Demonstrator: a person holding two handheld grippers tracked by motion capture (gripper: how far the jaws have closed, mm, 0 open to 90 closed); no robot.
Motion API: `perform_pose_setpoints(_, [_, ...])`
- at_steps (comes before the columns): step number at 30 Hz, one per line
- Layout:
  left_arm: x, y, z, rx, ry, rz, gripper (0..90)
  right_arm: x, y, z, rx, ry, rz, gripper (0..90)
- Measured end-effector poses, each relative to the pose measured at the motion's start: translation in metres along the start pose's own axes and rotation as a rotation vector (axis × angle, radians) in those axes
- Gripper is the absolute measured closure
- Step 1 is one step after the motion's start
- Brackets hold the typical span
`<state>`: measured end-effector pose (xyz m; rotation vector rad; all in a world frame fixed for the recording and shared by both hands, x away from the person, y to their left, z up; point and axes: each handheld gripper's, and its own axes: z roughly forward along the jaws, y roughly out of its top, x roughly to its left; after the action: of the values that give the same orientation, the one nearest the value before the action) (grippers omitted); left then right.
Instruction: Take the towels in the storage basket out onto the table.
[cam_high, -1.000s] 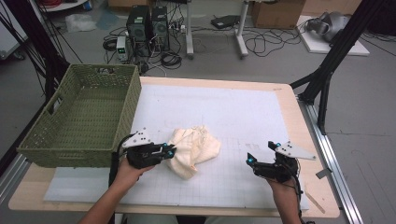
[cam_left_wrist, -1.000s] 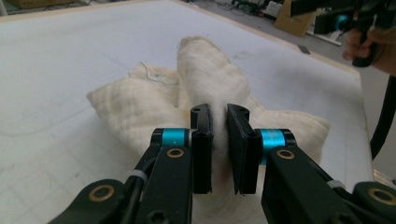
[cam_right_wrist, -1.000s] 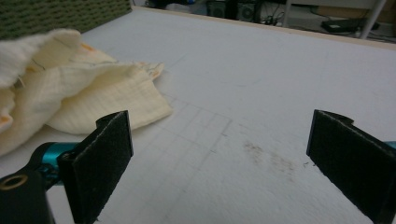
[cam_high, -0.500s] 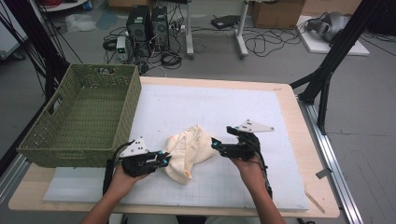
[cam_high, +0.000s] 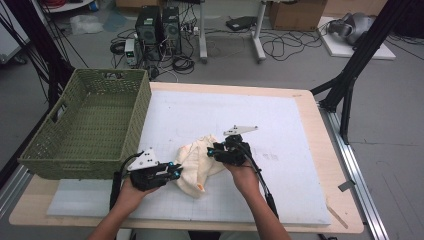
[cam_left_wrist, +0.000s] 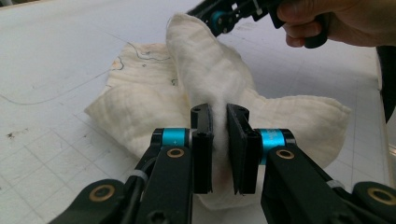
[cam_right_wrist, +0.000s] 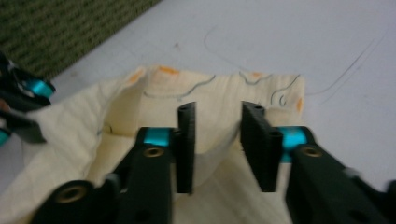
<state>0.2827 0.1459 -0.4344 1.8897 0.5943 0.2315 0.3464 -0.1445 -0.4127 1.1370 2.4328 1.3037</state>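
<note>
My left claw (cam_left_wrist: 218, 140) is clamped on a raised fold of the cream cloth (cam_high: 197, 165), the pads pinching the fabric tight between them; that grip is sound. The cloth lies crumpled on the white mat of the worktop (cam_high: 300, 210), just right of the green wicker basket (cam_high: 85, 130) and between my two hands. My right claw (cam_right_wrist: 219, 140) has just been closing over the far edge of the cloth, and in the right gripper view its jaws stand a little apart with a lip of fabric rising between them; I cannot tell whether the pads yet press on it, so I judge this grip as not confirmed. The step in hand, as I read it, is to secure a second hold on the cloth so that it can be spread or lifted between both hands. To do it well, I should seat the right pads squarely on a single layer near the printed edge, not on a bunched fold, close fully, and hold the left hand steady until the second grip bites. Pulling apart early risks the edge slipping free.
</note>
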Motion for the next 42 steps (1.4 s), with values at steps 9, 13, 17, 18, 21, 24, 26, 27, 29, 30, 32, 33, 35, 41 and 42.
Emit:
perform_pose_setpoints(9, [-0.002,-0.001,0.002,0.000,-0.013,0.000,80.0,-0.006,-0.018,-0.035,-0.014,-0.046,-0.067,88.4])
perform_pose_setpoints(13, [-0.004,-0.002,0.003,0.008,-0.028,0.011,79.7,-0.011,-0.031,-0.059,-0.053,-0.085,-0.059,88.5])
perform_pose_setpoints(17, [-0.004,-0.003,0.005,0.015,-0.043,0.007,79.9,-0.023,-0.043,-0.089,-0.085,-0.132,-0.039,88.4])
perform_pose_setpoints(18, [-0.004,-0.003,0.005,0.014,-0.056,0.007,79.8,-0.026,-0.047,-0.096,-0.088,-0.144,-0.034,88.4])
perform_pose_setpoints(21, [-0.006,-0.004,0.007,0.030,-0.076,0.006,77.4,-0.033,-0.059,-0.117,-0.102,-0.169,-0.008,88.4])
perform_pose_setpoints(24, [-0.005,-0.005,0.008,0.039,-0.073,-0.006,75.0,-0.036,-0.072,-0.133,-0.101,-0.195,0.004,88.4])
perform_pose_setpoints(26, [-0.004,-0.005,0.008,0.033,-0.062,-0.023,72.1,-0.038,-0.082,-0.140,-0.100,-0.212,0.013,88.4])
perform_pose_setpoints(27, [-0.004,-0.005,0.008,0.031,-0.053,-0.030,69.7,-0.040,-0.087,-0.142,-0.098,-0.212,0.021,88.3])
perform_pose_setpoints(29, [-0.003,-0.004,0.008,0.030,-0.029,-0.052,61.7,-0.042,-0.094,-0.144,-0.081,-0.219,0.030,88.2])
perform_pose_setpoints(30, [-0.002,-0.004,0.008,0.025,-0.013,-0.065,58.5,-0.043,-0.096,-0.145,-0.072,-0.224,0.025,88.3])
perform_pose_setpoints(32, [-0.001,-0.003,0.009,0.016,0.024,-0.095,48.7,-0.042,-0.097,-0.148,-0.074,-0.234,0.015,88.2])
perform_pose_setpoints(33, [0.001,-0.002,0.010,0.012,0.036,-0.113,45.1,-0.042,-0.097,-0.149,-0.074,-0.238,0.012,88.2])
perform_pose_setpoints(35, [0.004,0.002,0.013,0.005,0.056,-0.131,41.7,-0.041,-0.096,-0.151,-0.078,-0.236,0.008,87.2])
perform_pose_setpoints(41, [0.015,0.019,0.027,-0.027,0.066,-0.172,40.1,-0.039,-0.081,-0.158,-0.176,-0.252,-0.001,64.8])
perform_pose_setpoints(42, [0.014,0.019,0.032,-0.012,0.070,-0.170,40.1,-0.040,-0.077,-0.156,-0.182,-0.254,-0.010,63.4])
